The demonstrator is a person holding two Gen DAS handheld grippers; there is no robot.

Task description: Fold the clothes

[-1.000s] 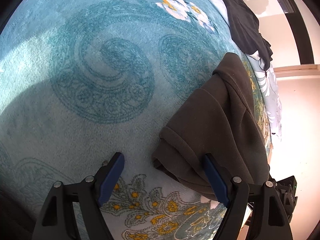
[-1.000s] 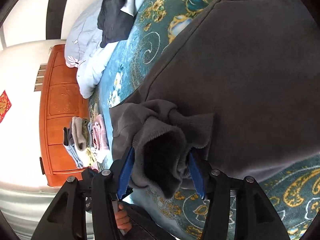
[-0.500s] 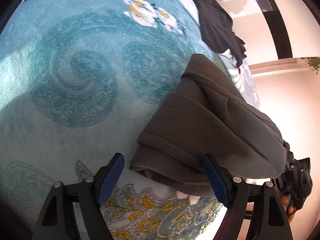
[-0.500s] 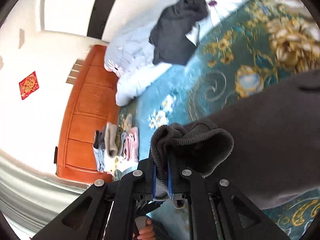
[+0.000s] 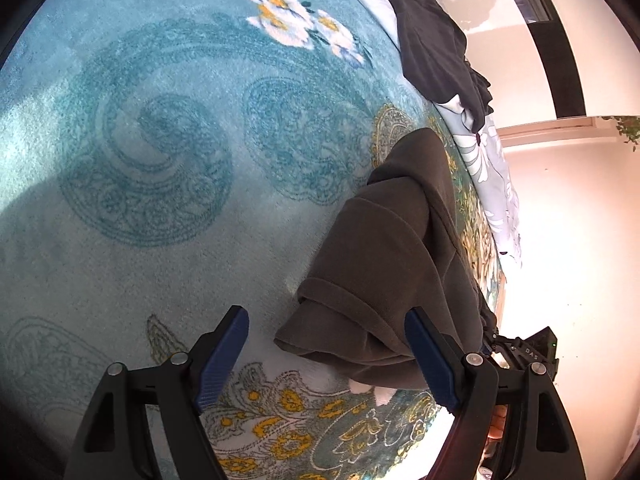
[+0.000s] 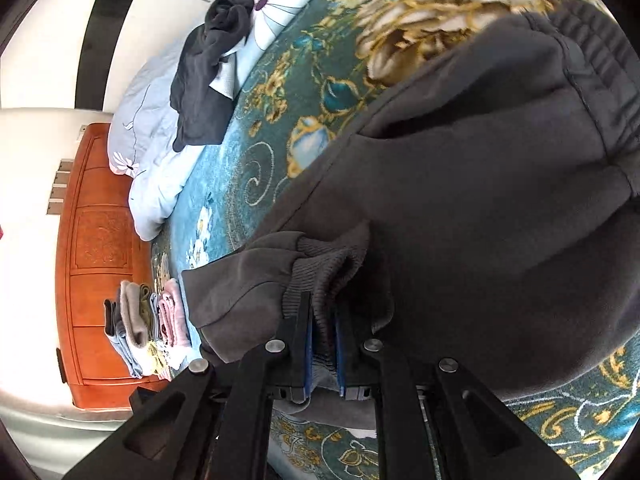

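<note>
Dark grey sweatpants (image 6: 492, 208) lie folded on a teal patterned blanket (image 5: 168, 168). My right gripper (image 6: 322, 344) is shut on the ribbed ankle cuffs (image 6: 324, 268) of the pants, holding them over the body of the garment, with the elastic waistband (image 6: 592, 60) at the far right. In the left wrist view the same pants (image 5: 384, 264) lie to the right. My left gripper (image 5: 328, 356) is open just above the blanket, its right finger beside the folded edge of the pants and its left finger over bare blanket.
A black garment (image 5: 436, 52) lies on a pale floral duvet (image 6: 160, 132) at the far end of the bed. A stack of folded clothes (image 6: 144, 328) sits by the orange wooden headboard (image 6: 92, 248). The bed edge and bright floor (image 5: 560, 240) are at the right.
My right gripper shut on the cuffs, lifted them and now holds them lower over the pants. The left gripper stayed open and shifted slightly beside the folded edge.
</note>
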